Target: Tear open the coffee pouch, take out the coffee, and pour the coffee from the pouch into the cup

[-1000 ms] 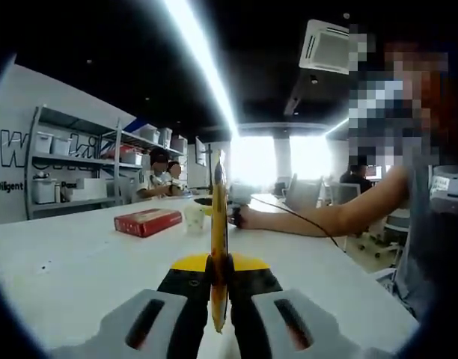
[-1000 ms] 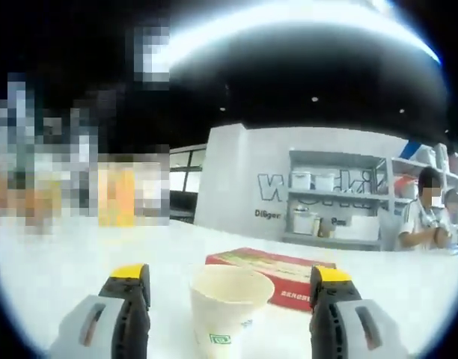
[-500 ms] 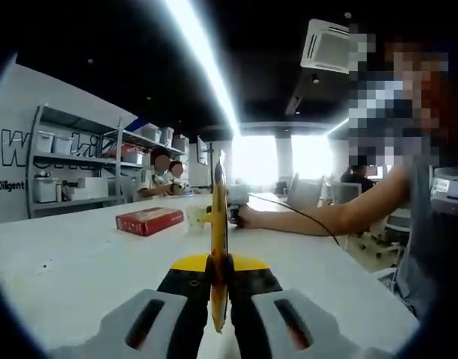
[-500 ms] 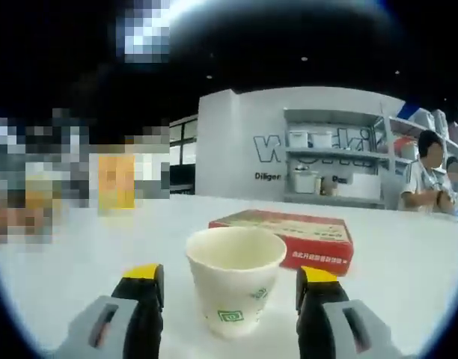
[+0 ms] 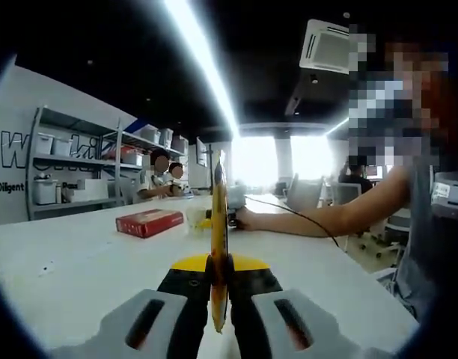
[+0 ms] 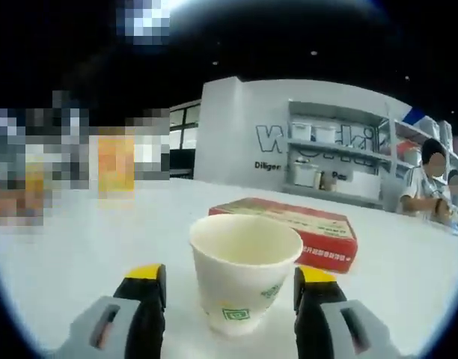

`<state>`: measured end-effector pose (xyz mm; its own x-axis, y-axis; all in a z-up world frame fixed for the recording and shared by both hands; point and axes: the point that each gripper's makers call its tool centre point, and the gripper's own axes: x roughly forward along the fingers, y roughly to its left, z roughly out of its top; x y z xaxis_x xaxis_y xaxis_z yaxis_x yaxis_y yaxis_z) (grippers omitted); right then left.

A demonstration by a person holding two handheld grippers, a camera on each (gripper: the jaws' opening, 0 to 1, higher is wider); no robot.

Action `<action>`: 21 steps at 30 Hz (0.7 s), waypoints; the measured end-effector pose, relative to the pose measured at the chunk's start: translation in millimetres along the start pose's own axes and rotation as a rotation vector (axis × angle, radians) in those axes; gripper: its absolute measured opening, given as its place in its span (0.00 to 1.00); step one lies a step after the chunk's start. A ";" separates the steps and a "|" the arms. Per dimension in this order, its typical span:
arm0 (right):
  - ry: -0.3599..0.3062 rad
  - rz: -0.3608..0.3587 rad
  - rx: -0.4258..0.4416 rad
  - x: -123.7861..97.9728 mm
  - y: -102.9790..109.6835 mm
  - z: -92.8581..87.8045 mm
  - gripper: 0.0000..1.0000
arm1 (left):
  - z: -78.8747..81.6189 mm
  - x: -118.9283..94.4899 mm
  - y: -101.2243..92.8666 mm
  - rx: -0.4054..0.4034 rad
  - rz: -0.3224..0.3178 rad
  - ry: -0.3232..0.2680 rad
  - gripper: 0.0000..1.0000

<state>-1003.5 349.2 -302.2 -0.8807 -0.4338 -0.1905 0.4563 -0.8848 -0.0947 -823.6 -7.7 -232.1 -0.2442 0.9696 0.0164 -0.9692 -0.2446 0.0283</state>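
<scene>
- My left tool (image 5: 218, 318) is clamped on the pouch (image 5: 218, 224), which I see edge-on as a thin yellow strip standing upright between the jaws, lifted above the tabletop (image 5: 87, 262).
- My right tool (image 6: 227, 299) is spread wide with the cup (image 6: 244, 280) between its 2 jaws; whether the jaws touch the cup wall I cannot tell. The cup stands upright on the tabletop and looks empty.
- Step in hand, as I judge it: bracing or taking the cup ahead of the tear. From this edge-on angle I cannot tell whether the pouch top is torn at all.
- Next move calls for bringing the 2 tools together, so the right one can pinch the pouch's top edge and pull across it while the left holds firm (the cup would have to be left standing first).
- Around: a red box (image 6: 304, 228) lies just behind the cup, near enough to be nudged when pouring. Shelves (image 6: 337, 161) with bins line the far wall, and people sit at the far end of the room.
- In the left gripper view the cup (image 5: 194, 218) sits well ahead, beside the box.
</scene>
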 end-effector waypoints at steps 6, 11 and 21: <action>-0.017 -0.027 -0.007 -2.8 -4.2 3.3 0.73 | -0.2 -0.8 3.1 -0.005 0.005 -0.001 0.11; 0.009 -0.019 -0.031 -4.7 13.8 -0.8 0.71 | 0.9 -0.3 0.9 -0.003 0.001 -0.001 0.11; 0.019 -0.014 -0.054 -2.0 1.8 -3.1 0.54 | -0.2 0.0 0.4 -0.005 -0.003 0.003 0.11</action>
<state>-1000.5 349.1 -305.1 -0.8846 -0.4176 -0.2075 0.4507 -0.8800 -0.1499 -824.0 -7.9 -232.3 -0.2414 0.9703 0.0137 -0.9701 -0.2417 0.0235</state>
